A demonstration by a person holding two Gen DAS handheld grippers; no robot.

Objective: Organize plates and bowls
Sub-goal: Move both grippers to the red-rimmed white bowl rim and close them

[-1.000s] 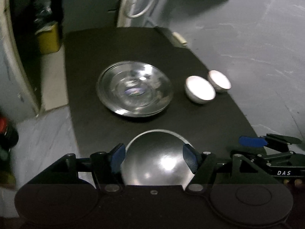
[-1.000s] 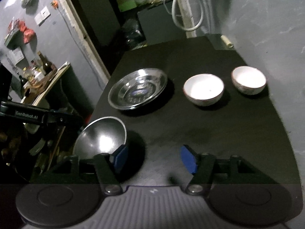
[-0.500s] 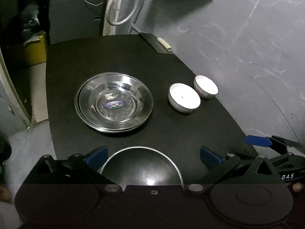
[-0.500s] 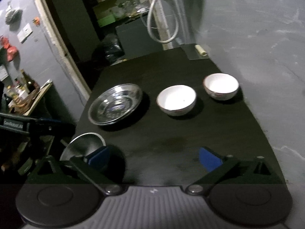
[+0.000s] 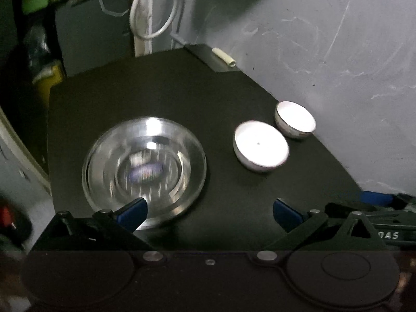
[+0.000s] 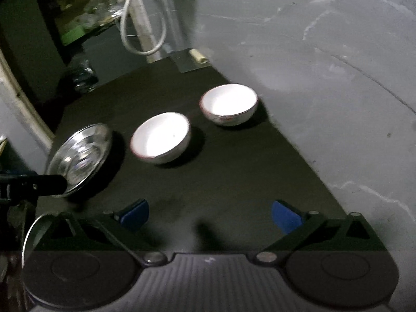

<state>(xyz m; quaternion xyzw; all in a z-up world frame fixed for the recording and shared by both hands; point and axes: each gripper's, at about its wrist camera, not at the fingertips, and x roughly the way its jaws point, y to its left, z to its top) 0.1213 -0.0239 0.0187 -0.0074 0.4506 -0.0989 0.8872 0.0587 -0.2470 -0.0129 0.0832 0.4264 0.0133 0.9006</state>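
Stacked steel plates (image 5: pixel 144 166) lie on the black table (image 5: pixel 182 91), just beyond my left gripper (image 5: pixel 209 213), which is open and empty, its left fingertip over the plates' near rim. Two white bowls (image 5: pixel 261 148) (image 5: pixel 295 123) stand side by side to the right. In the right wrist view my right gripper (image 6: pixel 210 214) hangs open over bare table, short of the nearer white bowl (image 6: pixel 161 137) and the farther one (image 6: pixel 228 104). The steel plates (image 6: pixel 80 156) are at left. A steel bowl's rim (image 6: pixel 27 241) shows at the bottom left edge.
A grey wall (image 6: pixel 325 65) runs along the table's right edge. A small cream roll (image 5: pixel 223 57) and a dark flat piece sit at the far corner. A white cable loop (image 5: pixel 153 13) hangs behind. A yellow bin (image 5: pixel 49 78) stands off the left side.
Both grippers' jaws spread wide. The left one let go of the steel bowl and moved forward to the steel plates; the bowl dropped out of its view. The right one swung toward the white bowls.
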